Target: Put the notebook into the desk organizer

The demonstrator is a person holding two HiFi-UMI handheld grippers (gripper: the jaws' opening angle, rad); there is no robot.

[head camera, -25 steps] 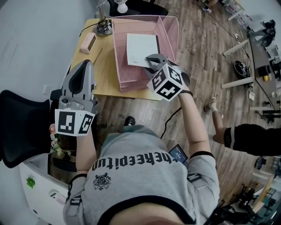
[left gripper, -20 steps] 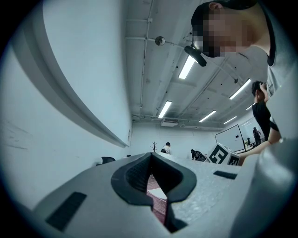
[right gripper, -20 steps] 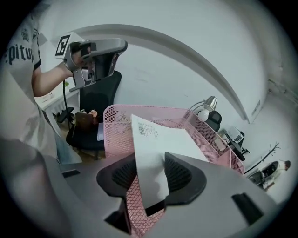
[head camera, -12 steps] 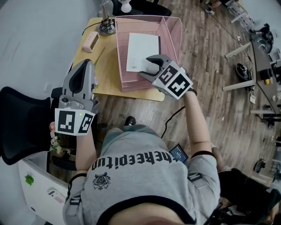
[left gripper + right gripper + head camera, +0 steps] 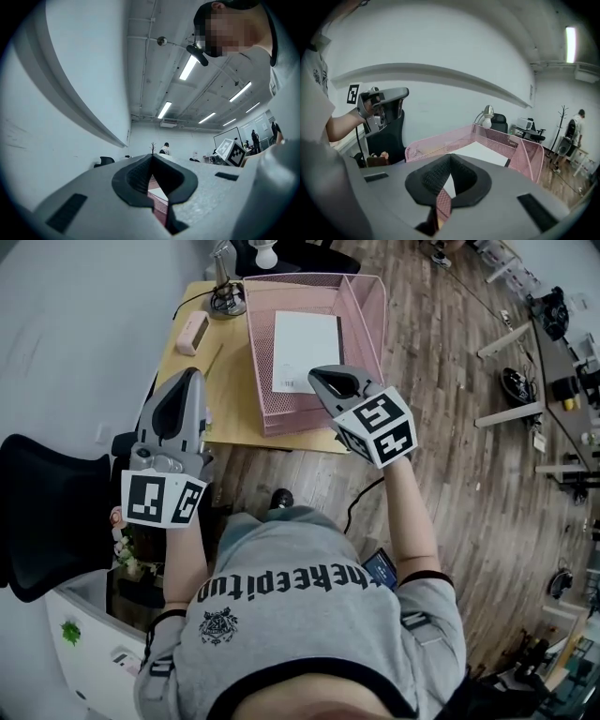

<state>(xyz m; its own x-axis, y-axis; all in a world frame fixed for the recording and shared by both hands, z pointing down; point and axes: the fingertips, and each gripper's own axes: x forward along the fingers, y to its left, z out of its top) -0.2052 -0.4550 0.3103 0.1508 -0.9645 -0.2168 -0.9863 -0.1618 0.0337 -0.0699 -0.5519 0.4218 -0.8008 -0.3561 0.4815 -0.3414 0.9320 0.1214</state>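
Note:
The white notebook [image 5: 305,338] lies flat inside the pink mesh desk organizer [image 5: 370,310] on the wooden desk. My right gripper [image 5: 319,379] hovers over the organizer's near edge, just off the notebook's near corner. Its jaws are closing and meet with nothing between them. In the right gripper view the notebook [image 5: 485,152] rests in the organizer [image 5: 497,138] beyond the shut right gripper [image 5: 450,157]. My left gripper [image 5: 186,376] is held up left of the desk, shut and empty. In the left gripper view the left gripper [image 5: 151,157] points at the room.
On the desk [image 5: 220,399] stand a lamp [image 5: 223,296] and a small pink case [image 5: 190,331]. A black chair [image 5: 47,512] sits at the left, a white cabinet [image 5: 80,643] below it. Wooden floor lies to the right.
My right gripper let go of the notebook's near corner, opened wide, then shut and drew back toward me. The notebook stays in the organizer. The left gripper barely moved.

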